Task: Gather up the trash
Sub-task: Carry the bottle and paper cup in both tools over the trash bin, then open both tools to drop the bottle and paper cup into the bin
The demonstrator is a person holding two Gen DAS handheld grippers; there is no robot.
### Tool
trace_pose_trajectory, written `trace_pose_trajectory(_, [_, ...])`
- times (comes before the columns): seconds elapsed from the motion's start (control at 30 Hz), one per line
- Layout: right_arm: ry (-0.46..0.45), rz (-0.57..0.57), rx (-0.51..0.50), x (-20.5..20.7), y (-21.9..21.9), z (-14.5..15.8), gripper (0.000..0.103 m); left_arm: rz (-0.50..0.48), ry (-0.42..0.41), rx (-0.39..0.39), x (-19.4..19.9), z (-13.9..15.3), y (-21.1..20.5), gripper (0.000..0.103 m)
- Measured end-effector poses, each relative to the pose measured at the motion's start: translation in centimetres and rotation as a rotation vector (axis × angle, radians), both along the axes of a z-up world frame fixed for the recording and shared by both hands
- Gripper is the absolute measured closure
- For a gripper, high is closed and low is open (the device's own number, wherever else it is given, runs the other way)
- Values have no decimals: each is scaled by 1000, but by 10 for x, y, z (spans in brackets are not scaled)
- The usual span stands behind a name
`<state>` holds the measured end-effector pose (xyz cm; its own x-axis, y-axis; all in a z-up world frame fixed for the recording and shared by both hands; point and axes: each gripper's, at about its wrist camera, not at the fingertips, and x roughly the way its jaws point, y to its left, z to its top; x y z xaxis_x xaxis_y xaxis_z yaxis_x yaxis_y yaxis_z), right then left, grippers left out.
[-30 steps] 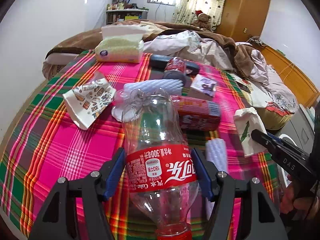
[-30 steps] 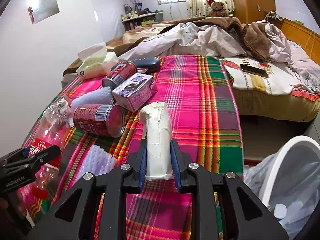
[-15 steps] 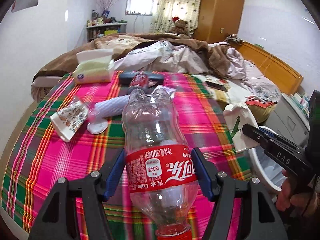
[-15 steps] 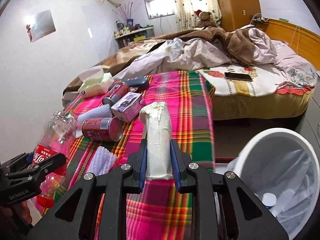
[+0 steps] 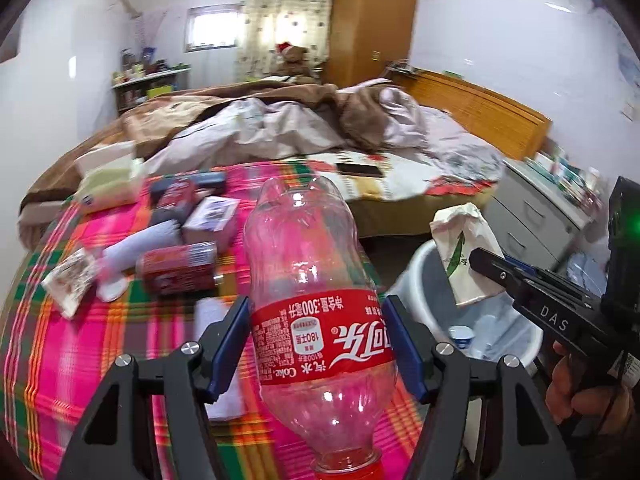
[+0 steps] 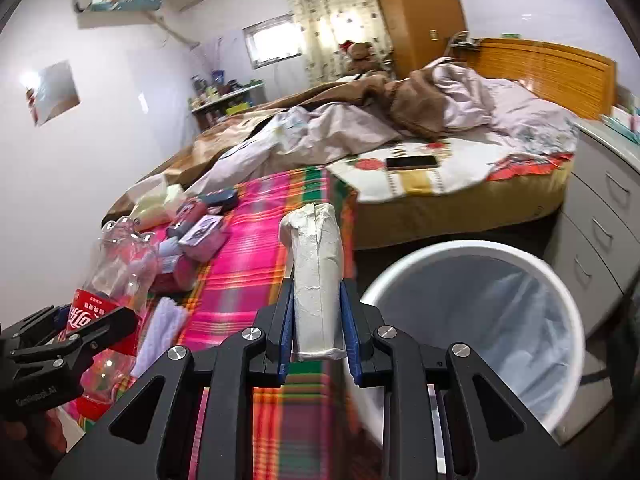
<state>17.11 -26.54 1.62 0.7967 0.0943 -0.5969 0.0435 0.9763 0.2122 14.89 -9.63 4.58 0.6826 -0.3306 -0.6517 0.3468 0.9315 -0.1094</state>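
My left gripper (image 5: 320,344) is shut on an empty clear Coke bottle (image 5: 312,280) with a red label, held cap-down above the plaid bed cover (image 5: 80,344). My right gripper (image 6: 318,328) is shut on a crumpled white paper bag (image 6: 316,276), held just left of the white trash bin (image 6: 480,312). In the left wrist view the paper bag (image 5: 464,256) hangs over the bin (image 5: 420,272), which holds a plastic liner and some trash. The bottle also shows at the left of the right wrist view (image 6: 116,280).
On the plaid cover lie a red can (image 5: 180,268), a small box (image 5: 212,216), a printed wrapper (image 5: 68,280), a tissue pack (image 5: 108,184) and white foam sleeves (image 5: 140,240). A phone (image 6: 412,162) lies on the bed. Grey drawers (image 6: 600,220) stand right of the bin.
Both grippers have risen and swung right with their loads. The bin has come into close view and the paper bag now hangs over its rim.
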Motion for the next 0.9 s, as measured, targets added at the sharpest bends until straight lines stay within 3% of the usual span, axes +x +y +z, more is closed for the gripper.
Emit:
trace_pose_trajectory(0.3, [9, -146, -13, -20, -55, -3, 80, -163, 20, -7, 0, -2, -73, 35])
trace_pose_trajectory(0.6, [80, -251, -31, -32, -94, -20, 80, -308, 76, -15, 6, -11, -142, 35])
trace_pose_trajectory(0.9, [172, -273, -38, -30, -112, -45, 80, -334, 130, 29, 16, -36, -176, 34])
